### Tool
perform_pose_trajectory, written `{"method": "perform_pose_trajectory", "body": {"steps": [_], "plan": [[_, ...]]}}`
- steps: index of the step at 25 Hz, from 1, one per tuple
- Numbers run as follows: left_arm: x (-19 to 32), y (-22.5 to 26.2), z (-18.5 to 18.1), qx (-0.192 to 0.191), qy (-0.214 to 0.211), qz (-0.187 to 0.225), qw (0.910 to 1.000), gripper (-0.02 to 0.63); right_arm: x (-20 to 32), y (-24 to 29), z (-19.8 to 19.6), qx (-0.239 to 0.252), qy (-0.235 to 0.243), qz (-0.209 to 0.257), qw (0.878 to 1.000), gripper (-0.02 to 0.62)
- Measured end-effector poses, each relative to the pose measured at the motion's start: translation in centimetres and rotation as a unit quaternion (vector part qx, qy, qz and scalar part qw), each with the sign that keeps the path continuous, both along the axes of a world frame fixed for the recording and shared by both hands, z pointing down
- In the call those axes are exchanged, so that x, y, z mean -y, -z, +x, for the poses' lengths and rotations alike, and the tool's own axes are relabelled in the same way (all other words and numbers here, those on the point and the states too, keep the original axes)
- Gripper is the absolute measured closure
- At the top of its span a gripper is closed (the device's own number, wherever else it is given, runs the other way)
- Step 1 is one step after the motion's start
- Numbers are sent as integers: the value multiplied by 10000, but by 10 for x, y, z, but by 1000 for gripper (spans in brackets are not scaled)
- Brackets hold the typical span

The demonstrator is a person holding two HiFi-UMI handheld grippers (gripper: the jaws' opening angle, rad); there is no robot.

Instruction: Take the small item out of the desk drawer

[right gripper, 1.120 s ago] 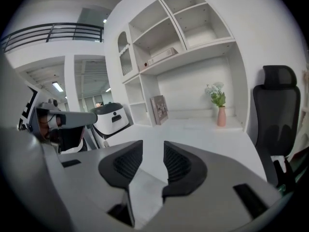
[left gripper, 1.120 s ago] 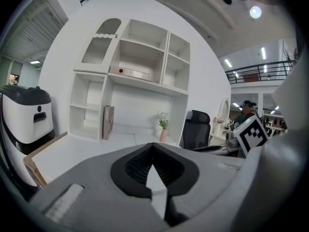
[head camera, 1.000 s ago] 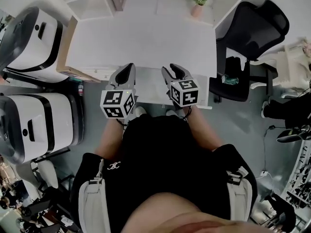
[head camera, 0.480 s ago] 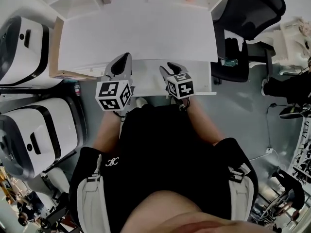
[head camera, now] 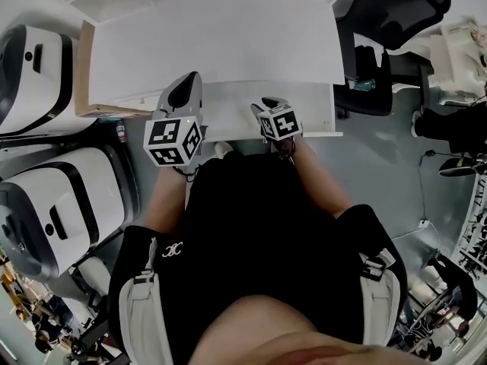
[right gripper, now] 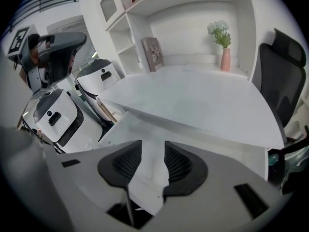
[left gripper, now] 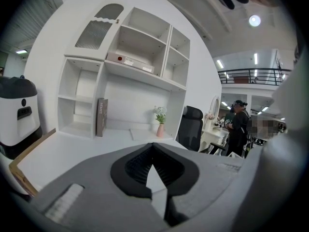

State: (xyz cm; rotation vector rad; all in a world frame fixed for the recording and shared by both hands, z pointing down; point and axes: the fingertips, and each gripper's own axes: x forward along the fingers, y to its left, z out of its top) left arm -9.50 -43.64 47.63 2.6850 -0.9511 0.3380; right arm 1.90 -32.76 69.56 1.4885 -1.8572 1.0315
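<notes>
Drawer (head camera: 251, 111) sitting open under the desk (head camera: 213, 44); small item not discernible in any view.
You are holding the right gripper (head camera: 272, 105) over the drawer, jaws spread, nothing between them; you are keeping the left gripper (head camera: 188, 84) at the desk's front edge, tips pressed together, empty.

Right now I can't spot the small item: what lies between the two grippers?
Head view: only a bare stretch of the pulled-out drawer lies between the left gripper and the right gripper; no item there.
</notes>
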Motion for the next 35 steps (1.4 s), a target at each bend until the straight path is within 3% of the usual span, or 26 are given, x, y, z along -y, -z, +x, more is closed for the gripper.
{"method": "perform_pose_trajectory", "body": {"steps": [12,25,35], "plan": [[-3,-6,-37,86,406,-25,9991,592,-13,-67,-17,-229,952,-1226,9876,442],[-4,-16,-71,227,688,-106,9973,592,-6,-126,-23,-361,1332,-2101,9679,385],[-4,-15,-91,319,918,-81,9952,592,-16,-172,-21,-315,1144,-2717,9550,383]]}}
